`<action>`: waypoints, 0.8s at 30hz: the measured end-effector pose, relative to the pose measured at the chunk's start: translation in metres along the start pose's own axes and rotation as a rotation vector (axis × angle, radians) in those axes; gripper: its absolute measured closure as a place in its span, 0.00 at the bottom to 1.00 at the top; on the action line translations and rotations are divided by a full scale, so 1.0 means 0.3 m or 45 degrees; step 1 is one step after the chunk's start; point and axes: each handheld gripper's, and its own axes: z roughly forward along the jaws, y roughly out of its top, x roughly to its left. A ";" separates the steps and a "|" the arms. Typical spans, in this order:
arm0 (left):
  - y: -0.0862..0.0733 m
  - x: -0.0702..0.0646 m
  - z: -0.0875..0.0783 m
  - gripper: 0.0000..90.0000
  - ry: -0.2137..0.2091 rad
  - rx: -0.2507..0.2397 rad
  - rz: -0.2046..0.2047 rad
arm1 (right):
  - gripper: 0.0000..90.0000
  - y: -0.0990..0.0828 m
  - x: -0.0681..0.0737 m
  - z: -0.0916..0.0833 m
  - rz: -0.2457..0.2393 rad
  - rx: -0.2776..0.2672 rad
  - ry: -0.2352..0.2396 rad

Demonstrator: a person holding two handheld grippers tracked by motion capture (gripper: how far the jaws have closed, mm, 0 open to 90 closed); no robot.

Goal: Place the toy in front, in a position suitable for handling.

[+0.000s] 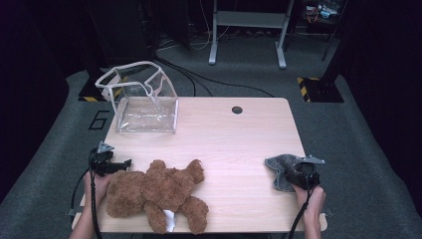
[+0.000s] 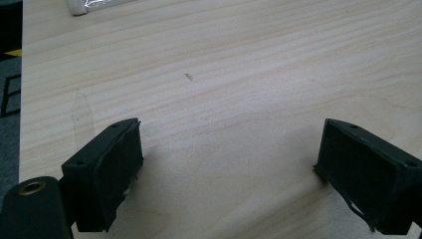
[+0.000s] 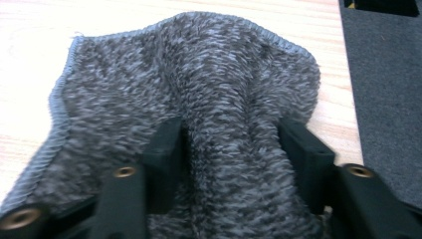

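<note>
Grey knitted cloth [image 3: 199, 84] lying near the right edge of the table [image 1: 234, 134], with one raised fold standing between the half-spread jaws of the right gripper [image 3: 231, 149]; apparently not squeezed, though hard to judge through the fuzzy pile; risk of catching only the loose top of the fold and losing it on lifting; risk also of dragging the cloth over the table edge so close by; left gripper [image 2: 226, 164] spread wide above bare wood, holding nothing, just beside the brown teddy bear [image 1: 159, 191]; possible bump against the bear on any careless move; near part of the cloth hidden under the gripper body; white patch below the bear not possible to identify.
</note>
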 end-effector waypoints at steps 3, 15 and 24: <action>0.000 0.000 0.000 0.12 0.000 0.000 0.000 | 0.39 -0.003 -0.003 0.001 0.020 0.000 -0.005; 0.000 -0.001 0.000 0.12 0.001 -0.001 -0.003 | 0.13 -0.004 0.003 -0.028 0.030 -0.048 0.028; 0.000 -0.001 0.000 0.12 0.006 -0.007 -0.013 | 0.10 -0.003 0.031 -0.079 0.009 -0.089 0.057</action>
